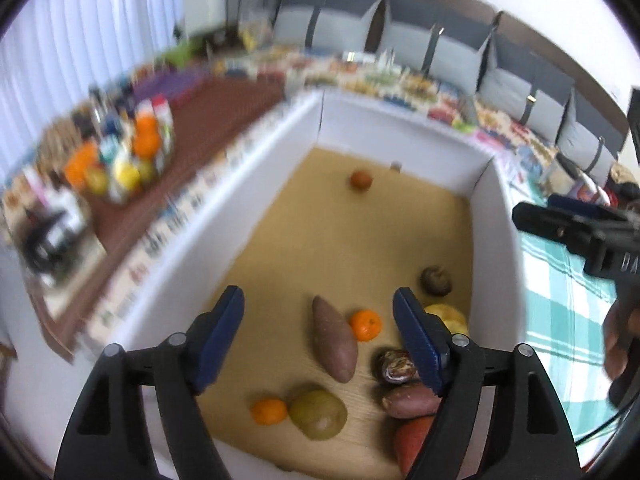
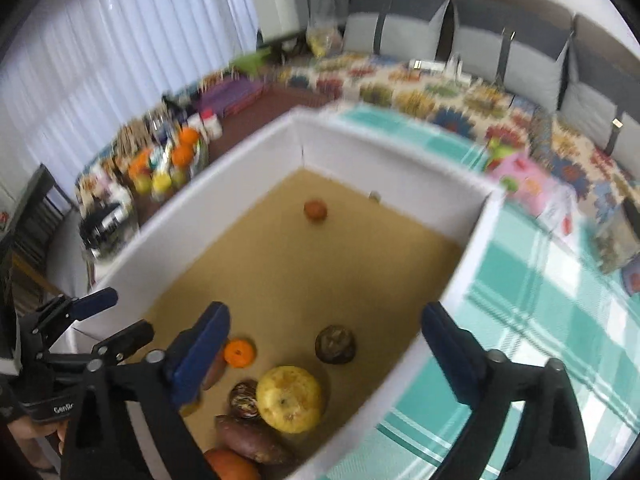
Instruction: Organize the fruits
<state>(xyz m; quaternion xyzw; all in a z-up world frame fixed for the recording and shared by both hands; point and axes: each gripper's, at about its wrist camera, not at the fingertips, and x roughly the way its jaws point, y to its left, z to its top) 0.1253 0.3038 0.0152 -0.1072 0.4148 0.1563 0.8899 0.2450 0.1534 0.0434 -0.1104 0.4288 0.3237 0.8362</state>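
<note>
Both grippers hover above a white-walled box (image 1: 496, 240) with a tan floor; both views are motion-blurred.

Left gripper (image 1: 318, 340): jaws spread wide, holding nothing. Directly between and below its blue fingers (image 1: 218, 340) lies a sweet potato (image 1: 334, 340), long axis running roughly along the gripper's viewing direction, narrow tip pointing away toward the far wall, thicker end nearer the camera, slightly angled right. A small mandarin (image 1: 365, 324) sits just beside its right flank, apart or barely touching; cannot tell which.

Right gripper (image 2: 326, 354): jaws spread wide, empty, straddling the box's right wall, left finger over the floor, right finger over the teal checked cloth (image 2: 540, 320).

Near-right corner cluster: a yellow round fruit (image 2: 289, 398), a mottled dark fruit (image 2: 244, 399) touching it on the left, a second sweet potato (image 2: 252, 440) lying below them with its long axis slanting from upper left to lower right in the right wrist view, and an orange-red fruit (image 2: 230, 465) at the frame's bottom edge. A dark brown round fruit (image 2: 335, 345) sits apart, nearer the right wall.

Near edge in the left view: a second mandarin (image 1: 269, 411) touching a greenish-brown pear-like fruit (image 1: 318, 414).

Far end: a lone orange-brown fruit (image 1: 361, 180), well apart from the rest
</note>
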